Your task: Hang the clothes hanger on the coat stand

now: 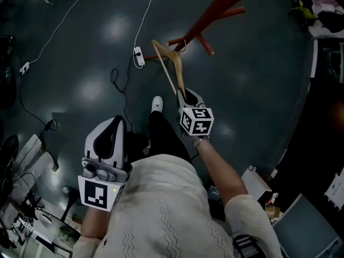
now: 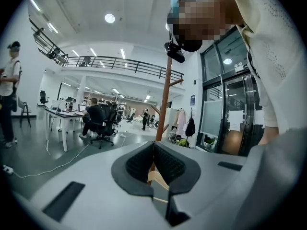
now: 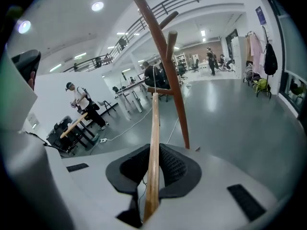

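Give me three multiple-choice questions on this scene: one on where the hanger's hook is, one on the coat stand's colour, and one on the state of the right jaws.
1. The hook of the hanger is nearest:
A) a peg of the stand
B) the floor
C) a chair

2. The stand is:
A) white
B) red-brown
C) blue

3. The jaws of the right gripper are:
A) wide open and empty
B) shut on the hanger
C) shut on a cable

Answers:
1. A, since the head view shows the hook right by a peg.
2. B, since the pole and pegs look red-brown in the head view.
3. B, since the right gripper view shows the wooden arm running between the closed pads.
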A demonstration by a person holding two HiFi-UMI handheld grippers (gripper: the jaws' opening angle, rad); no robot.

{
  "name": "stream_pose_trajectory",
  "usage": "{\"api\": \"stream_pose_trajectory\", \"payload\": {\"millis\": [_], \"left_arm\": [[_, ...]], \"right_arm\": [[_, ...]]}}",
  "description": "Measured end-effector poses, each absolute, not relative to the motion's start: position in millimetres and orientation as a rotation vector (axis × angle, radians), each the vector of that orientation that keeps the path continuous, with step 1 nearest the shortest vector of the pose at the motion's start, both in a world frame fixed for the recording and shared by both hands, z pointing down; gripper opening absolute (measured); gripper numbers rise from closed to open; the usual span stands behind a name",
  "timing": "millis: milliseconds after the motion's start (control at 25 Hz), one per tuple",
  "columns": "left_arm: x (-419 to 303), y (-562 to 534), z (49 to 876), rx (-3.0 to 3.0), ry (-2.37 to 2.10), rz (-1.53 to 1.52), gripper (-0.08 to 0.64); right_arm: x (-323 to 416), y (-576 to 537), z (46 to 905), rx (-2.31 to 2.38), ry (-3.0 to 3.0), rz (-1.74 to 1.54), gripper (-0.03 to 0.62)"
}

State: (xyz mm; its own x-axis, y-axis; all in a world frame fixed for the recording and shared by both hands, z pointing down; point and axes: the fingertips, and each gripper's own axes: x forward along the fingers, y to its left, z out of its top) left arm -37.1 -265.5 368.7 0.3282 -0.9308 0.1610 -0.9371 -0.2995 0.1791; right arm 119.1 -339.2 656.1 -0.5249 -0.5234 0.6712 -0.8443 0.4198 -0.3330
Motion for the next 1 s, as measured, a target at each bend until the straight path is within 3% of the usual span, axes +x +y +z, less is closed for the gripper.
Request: {"api": "stream_pose_trajectory", "payload": {"millis": [1000], "left_arm": [[-54.4,-275.7,394.5,2.201,-1.818,0.055,0.012]], "right_arm": [[132.7,-395.0,718.3,1.004,-2.179,0.85,0.067]]}}
